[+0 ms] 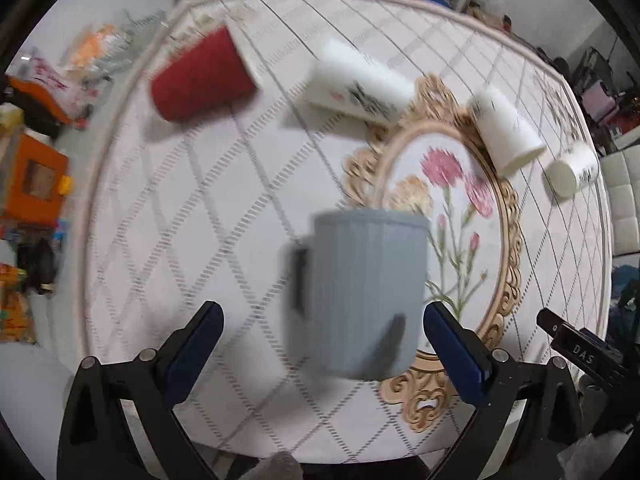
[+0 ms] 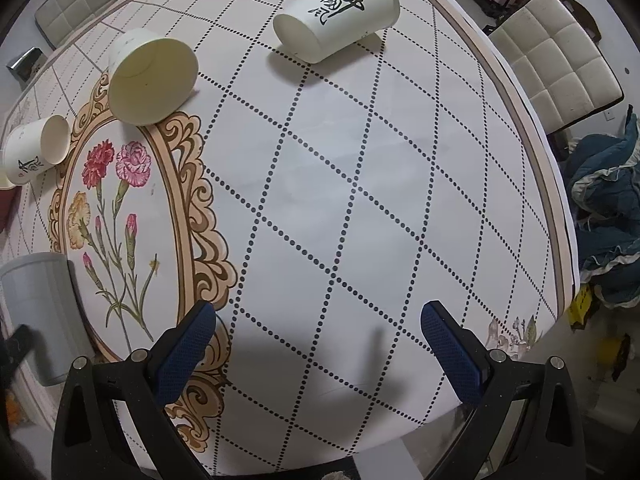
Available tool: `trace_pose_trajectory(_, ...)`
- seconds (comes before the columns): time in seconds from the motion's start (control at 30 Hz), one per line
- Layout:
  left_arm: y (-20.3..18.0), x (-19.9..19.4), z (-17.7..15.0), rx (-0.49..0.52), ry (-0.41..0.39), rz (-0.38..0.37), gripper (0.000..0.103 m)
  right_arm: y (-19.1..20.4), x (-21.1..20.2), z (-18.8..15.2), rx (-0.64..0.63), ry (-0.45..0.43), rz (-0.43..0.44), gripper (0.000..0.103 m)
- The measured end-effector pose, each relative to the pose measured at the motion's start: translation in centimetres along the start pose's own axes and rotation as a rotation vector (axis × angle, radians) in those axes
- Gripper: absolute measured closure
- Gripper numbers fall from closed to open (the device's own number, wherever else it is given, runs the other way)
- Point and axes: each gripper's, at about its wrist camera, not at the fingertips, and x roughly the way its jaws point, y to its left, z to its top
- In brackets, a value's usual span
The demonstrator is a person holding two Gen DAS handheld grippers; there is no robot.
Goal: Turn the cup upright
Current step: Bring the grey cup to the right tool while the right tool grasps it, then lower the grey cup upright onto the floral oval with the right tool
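Note:
A grey mug (image 1: 368,292) with a handle on its left lies on the tablecloth between the fingers of my left gripper (image 1: 322,340), which is open and not touching it; the view is blurred. The mug also shows at the left edge of the right wrist view (image 2: 38,308). A red cup (image 1: 204,74) and three white paper cups (image 1: 360,84) (image 1: 506,128) (image 1: 572,168) lie on their sides farther off. My right gripper (image 2: 318,340) is open and empty over bare cloth. White cups (image 2: 150,76) (image 2: 340,10) (image 2: 34,150) lie ahead of it.
The round table (image 2: 400,200) has a diamond-pattern cloth with a floral oval. White chairs (image 2: 556,68) stand at the far right edge. Clutter and orange boxes (image 1: 36,176) lie on the floor to the left. A blue cloth pile (image 2: 608,216) lies to the right.

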Motion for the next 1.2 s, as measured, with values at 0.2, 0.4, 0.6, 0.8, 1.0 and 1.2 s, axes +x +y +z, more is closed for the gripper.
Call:
trace_pose_trajectory(0.2, 4.9, -2.1, 0.1, -0.059, -0.072, 0.147, 0.001, 1.7, -0.5, -0.3, -0.043, 0.007, 0.000, 0.000)
trace_pose_trajectory(0.4, 9.9, -0.1, -0.7, -0.129, -0.020, 0.187, 0.001, 6.7, -3.2, -1.0, -0.126, -0.013, 0.035, 0.000)
trace_pose_trajectory(0.6, 12.7, 1.7, -1.2, -0.135, 0.001, 0.178, 0.001, 13.7, -5.9, -2.1, -0.219, 0.001, 0.127, 0.000)
trace_pose_trajectory(0.8, 14.0, 2.5, -0.7, -0.115, -0.017, 0.165, 0.001, 20.0, -6.2, -2.8, -0.331, 0.013, 0.129, 0.000)
trace_pose_trajectory(1.0, 14.8, 3.7, 0.3, -0.093, -0.010, 0.142, 0.000, 22.7, -4.1, -2.3, -0.350, 0.105, 0.142, 0.003)
trace_pose_trajectory(1.2, 15.2, 4.6, 0.7, -0.080, 0.004, 0.138, 0.000, 24.2, -2.4, -2.1, -0.351, 0.158, 0.152, 0.015)
